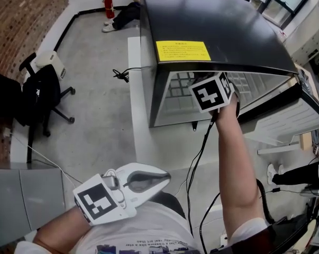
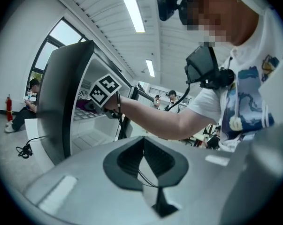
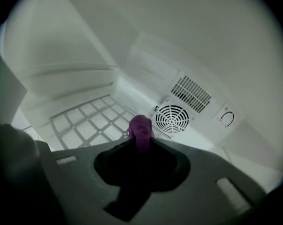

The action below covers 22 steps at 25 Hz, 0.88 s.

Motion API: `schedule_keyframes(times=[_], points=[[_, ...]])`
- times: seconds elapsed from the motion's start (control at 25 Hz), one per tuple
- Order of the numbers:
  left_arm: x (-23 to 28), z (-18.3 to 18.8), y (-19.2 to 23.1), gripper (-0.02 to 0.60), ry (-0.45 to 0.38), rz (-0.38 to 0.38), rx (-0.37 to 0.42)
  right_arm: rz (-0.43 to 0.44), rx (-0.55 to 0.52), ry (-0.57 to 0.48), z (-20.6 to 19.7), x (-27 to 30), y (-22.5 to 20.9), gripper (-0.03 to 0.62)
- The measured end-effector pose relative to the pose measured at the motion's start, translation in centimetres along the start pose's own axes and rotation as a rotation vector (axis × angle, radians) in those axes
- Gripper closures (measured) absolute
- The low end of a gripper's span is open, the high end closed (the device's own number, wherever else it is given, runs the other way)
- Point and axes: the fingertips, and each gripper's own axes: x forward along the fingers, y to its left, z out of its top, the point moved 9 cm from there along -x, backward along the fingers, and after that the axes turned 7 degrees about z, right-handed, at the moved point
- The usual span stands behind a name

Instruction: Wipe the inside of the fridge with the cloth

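In the head view a black fridge [image 1: 212, 20] with a yellow label [image 1: 182, 51] on its top stands with its door [image 1: 294, 115] swung out to the right. The right gripper [image 1: 212, 93] reaches into the open compartment, its marker cube at the opening and its tips hidden inside. The left gripper [image 1: 160, 178] hangs low near the person's torso, well apart from the fridge. An office chair [image 1: 43, 91] stands on the floor to the left. In the left gripper view the left gripper [image 2: 143, 142] has its jaws pressed together with nothing between them; beyond it the person's right arm [image 2: 155, 118] stretches into the fridge [image 2: 61, 107]. In the right gripper view the right gripper [image 3: 141, 142] is clamped on a bunched purple cloth [image 3: 140, 125], which sticks up past the jaw tips inside the white interior, above a wire shelf [image 3: 87, 123] and in front of a round fan grille [image 3: 173, 118] on the back wall.
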Motion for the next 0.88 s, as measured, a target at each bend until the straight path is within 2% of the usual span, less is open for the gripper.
schedule_keyframes(times=[0.44, 0.88], points=[[-1.6, -0.4, 0.6, 0.577, 0.012, -0.008, 0.006, 0.076, -0.057, -0.078, 2.5, -1.0, 4.1, 0.519], [-2.4, -0.6, 1.1, 0.577, 0.033, -0.039, 0.027, 0.15, 0.025, -0.131, 2.4, -1.6, 5.8, 0.519]])
